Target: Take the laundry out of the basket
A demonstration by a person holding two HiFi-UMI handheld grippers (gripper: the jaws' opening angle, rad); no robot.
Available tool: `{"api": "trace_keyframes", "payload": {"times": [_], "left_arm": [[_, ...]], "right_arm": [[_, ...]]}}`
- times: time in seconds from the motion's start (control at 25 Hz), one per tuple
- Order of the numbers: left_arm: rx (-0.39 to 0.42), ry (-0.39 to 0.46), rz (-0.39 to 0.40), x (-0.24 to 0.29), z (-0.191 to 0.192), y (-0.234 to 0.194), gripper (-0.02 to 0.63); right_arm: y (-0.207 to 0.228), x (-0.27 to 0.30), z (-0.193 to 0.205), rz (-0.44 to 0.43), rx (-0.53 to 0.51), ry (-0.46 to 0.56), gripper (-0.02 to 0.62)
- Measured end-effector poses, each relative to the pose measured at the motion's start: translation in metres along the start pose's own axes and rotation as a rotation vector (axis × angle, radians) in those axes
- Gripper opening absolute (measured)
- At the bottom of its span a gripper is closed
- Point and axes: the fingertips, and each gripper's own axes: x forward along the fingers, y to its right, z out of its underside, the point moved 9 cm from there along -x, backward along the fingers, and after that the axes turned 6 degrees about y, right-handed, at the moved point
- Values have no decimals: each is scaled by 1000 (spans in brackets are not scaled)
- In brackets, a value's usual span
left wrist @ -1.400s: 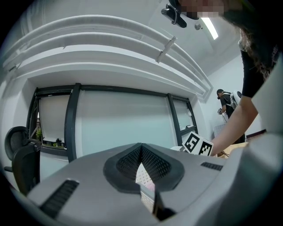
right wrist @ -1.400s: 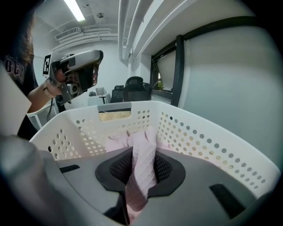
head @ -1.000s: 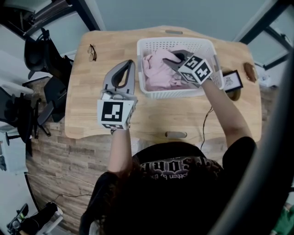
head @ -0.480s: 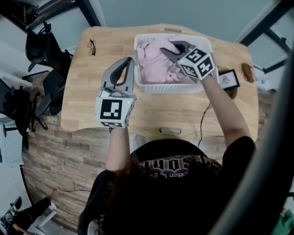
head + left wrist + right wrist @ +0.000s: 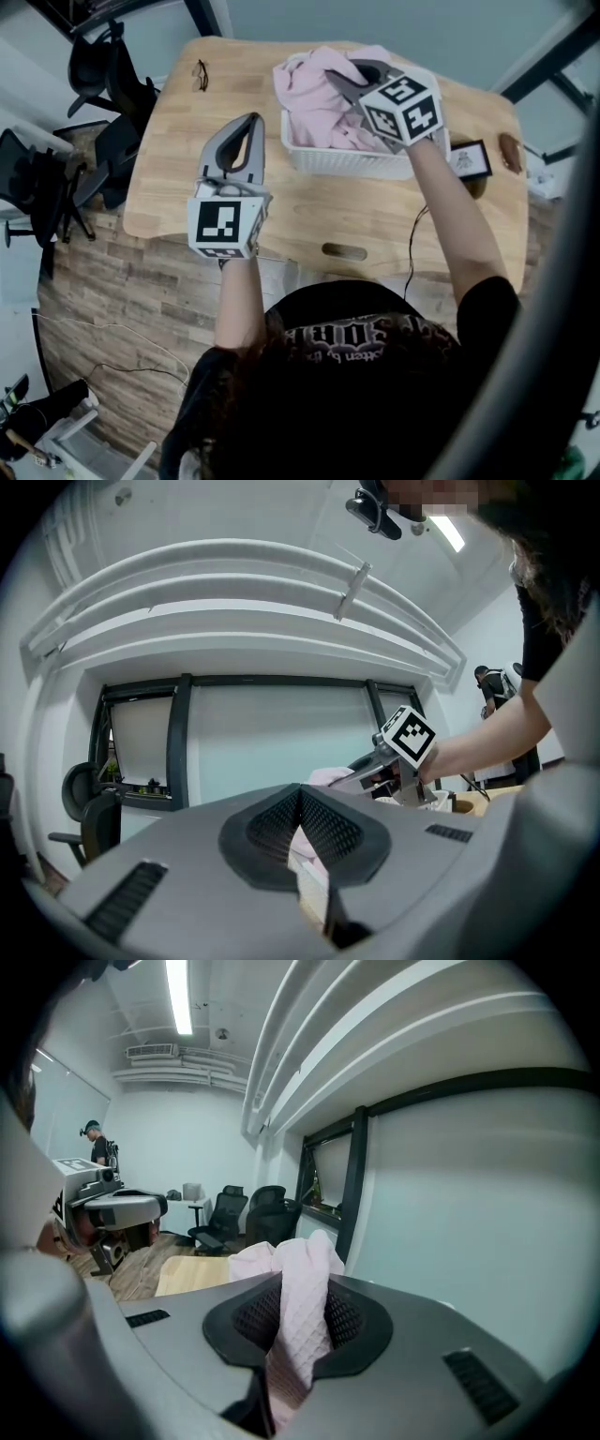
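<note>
Up goes the pink cloth (image 5: 314,84). A moment ago it lay low in the basket (image 5: 342,159). Now the right tongs (image 5: 339,82) have pulled it up, and it spills over the basket's top edge. The right tongs are clamped on the cloth. In the right gripper view a fold of it sticks up between the two jaws, squeezed tight. The rest hangs down under these tongs, and its lower part is inside the basket.

The left tongs (image 5: 249,122) have hardly moved. They float over the bench (image 5: 187,178), just to the left of the basket and not touching it. Their jaws are closed together and hold nothing. In the left gripper view the pink cloth and the right tongs show ahead and to the right of the closed tips. Between the two tongs stands the basket's left wall.

Far ahead of the left tongs, near the bench's back edge, lies a pair of glasses (image 5: 201,73). To the right of the right tongs, past the basket, a small picture frame (image 5: 472,161) sits on the bench. A brown thing (image 5: 511,148) is just beyond it. A black cord (image 5: 412,253) runs off the bench's near edge, under the right arm. Black chairs (image 5: 112,94) stand on the floor to the left of the left tongs.
</note>
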Motion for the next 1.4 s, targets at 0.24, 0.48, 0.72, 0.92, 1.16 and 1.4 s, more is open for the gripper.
{"api": "trace_keyframes", "payload": {"times": [0.24,0.48,0.72,0.92,1.16,1.4], "left_arm": [[20,24,11,-19,-9,-23,-3],[31,14,63,-36,-14,-69,-3],[30,22,104,-55,-17,-112,-3],[18,35,119,-63,-19,-142,-3],[15,48,109,-77,-24,-159,-3],[34,79,74,-87,-34,-188,-3]], "right_arm": [[-19,7,-27,33,-15,34,74],[-33,12,-64,154,-29,104,74],[-53,17,-90,260,-5,150,72],[-72,25,-114,301,-22,165,72],[-93,29,-142,312,-28,195,72],[-112,43,-182,290,-40,269,72]]}}
